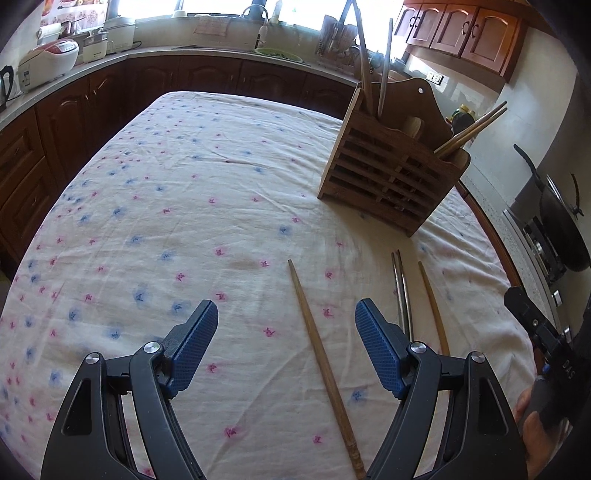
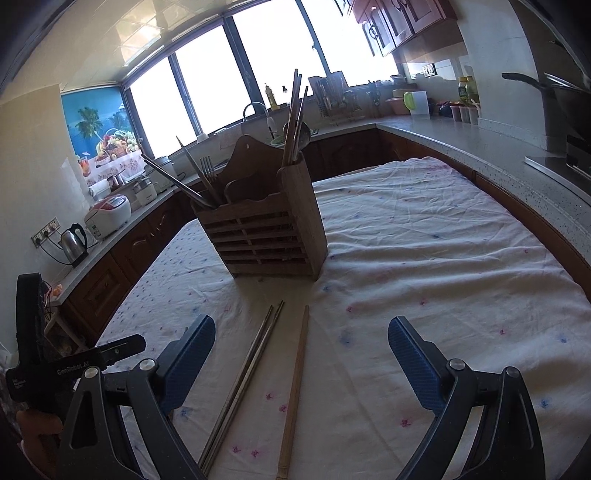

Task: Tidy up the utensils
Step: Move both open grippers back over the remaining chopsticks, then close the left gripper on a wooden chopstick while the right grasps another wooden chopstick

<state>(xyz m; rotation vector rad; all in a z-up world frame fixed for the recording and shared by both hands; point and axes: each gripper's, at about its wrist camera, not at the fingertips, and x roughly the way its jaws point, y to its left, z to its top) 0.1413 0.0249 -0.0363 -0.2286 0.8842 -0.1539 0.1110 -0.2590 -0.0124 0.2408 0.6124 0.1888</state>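
A slatted wooden utensil holder (image 1: 391, 173) (image 2: 266, 236) stands on the floral tablecloth (image 1: 184, 206) with chopsticks, a fork and a ladle upright in it. In the left wrist view a wooden chopstick (image 1: 321, 362) lies between my open left gripper's (image 1: 286, 314) fingers; a metal pair (image 1: 402, 291) and another wooden chopstick (image 1: 434, 306) lie to its right. In the right wrist view the metal pair (image 2: 243, 384) and a wooden chopstick (image 2: 295, 391) lie between the fingers of my open right gripper (image 2: 301, 328). Both grippers are empty and hover above the cloth.
Dark wood cabinets and a grey counter (image 2: 480, 147) wrap around the table. A rice cooker (image 1: 48, 62), kettle (image 2: 74, 242), sink tap (image 1: 255, 14) and dish rack (image 2: 332, 96) sit on it. A black wok (image 1: 561, 218) sits on the stove at right.
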